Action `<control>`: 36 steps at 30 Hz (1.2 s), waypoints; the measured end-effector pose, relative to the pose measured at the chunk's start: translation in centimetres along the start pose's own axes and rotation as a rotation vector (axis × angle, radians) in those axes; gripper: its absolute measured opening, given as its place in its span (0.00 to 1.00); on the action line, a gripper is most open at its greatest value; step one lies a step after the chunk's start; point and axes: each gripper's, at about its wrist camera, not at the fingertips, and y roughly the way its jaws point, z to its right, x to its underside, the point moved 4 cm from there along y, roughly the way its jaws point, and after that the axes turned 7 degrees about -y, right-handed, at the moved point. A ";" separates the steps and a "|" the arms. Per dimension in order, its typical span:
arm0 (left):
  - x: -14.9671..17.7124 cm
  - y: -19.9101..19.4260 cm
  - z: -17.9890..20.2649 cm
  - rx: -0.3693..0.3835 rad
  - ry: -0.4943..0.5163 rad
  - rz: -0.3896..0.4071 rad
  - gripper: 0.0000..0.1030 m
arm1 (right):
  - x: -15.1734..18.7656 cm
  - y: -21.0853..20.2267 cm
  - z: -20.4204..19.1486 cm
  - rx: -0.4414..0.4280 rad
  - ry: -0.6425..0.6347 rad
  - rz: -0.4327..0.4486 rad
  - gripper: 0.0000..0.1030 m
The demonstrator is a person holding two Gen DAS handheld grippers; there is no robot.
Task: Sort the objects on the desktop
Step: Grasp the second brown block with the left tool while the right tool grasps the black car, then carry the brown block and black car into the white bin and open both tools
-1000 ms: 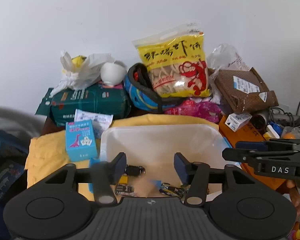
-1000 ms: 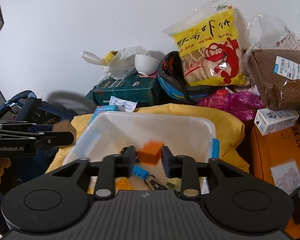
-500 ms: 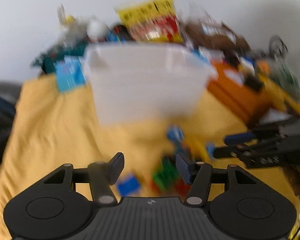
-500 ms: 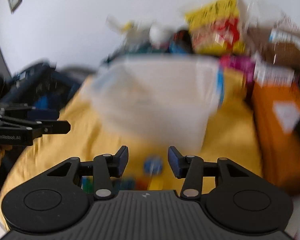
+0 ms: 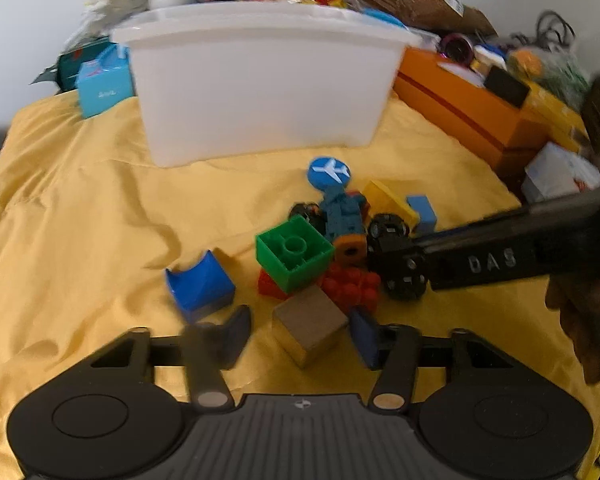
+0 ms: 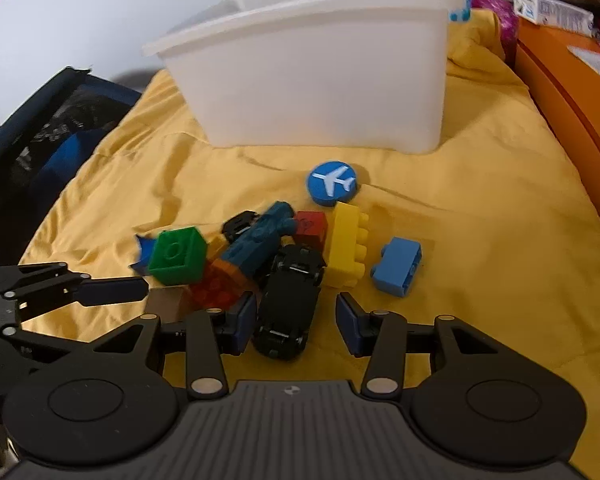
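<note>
A pile of toy bricks lies on the yellow cloth (image 5: 80, 220) in front of the white bin (image 5: 260, 92). My left gripper (image 5: 300, 332) hangs low over the pile's near edge. Its jaws are closing with a brown wooden cube (image 5: 310, 330) between them, and the left pad still stands apart from the cube. Behind the cube are a green brick (image 5: 294, 252), a blue arch block (image 5: 200, 288) and red bricks (image 5: 352, 284). My right gripper (image 6: 296, 326) is open astride a black toy car (image 6: 290, 300), with a gap at the right pad. A yellow brick (image 6: 346, 240) lies beside the car.
A blue disc with a plane (image 6: 332, 184) and a light blue brick (image 6: 398, 266) lie apart from the pile. An orange box (image 5: 460, 108) borders the cloth on the right, and a dark mesh chair (image 6: 52, 140) stands left. Snack bags and boxes crowd behind the bin.
Both grippers have dropped from above the bin to the toy pile in front of it. The left jaws have narrowed around the wooden cube. The orange block seen at the right fingers is gone.
</note>
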 end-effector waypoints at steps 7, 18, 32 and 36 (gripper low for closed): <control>0.2 -1.5 -0.5 0.000 -0.014 0.032 0.42 | 0.1 -0.7 0.2 -0.032 -0.027 0.030 0.33; -4.1 -7.5 -2.8 -0.010 -0.134 0.164 0.42 | -1.2 -6.5 0.9 -0.016 -0.030 0.181 0.33; -16.4 -9.9 -4.3 -0.045 -0.127 0.294 0.42 | -12.6 -11.0 2.6 -0.005 -0.014 0.386 0.34; -19.7 -10.2 -4.5 -0.048 -0.110 0.309 0.42 | -15.1 -11.4 3.3 0.005 -0.021 0.397 0.34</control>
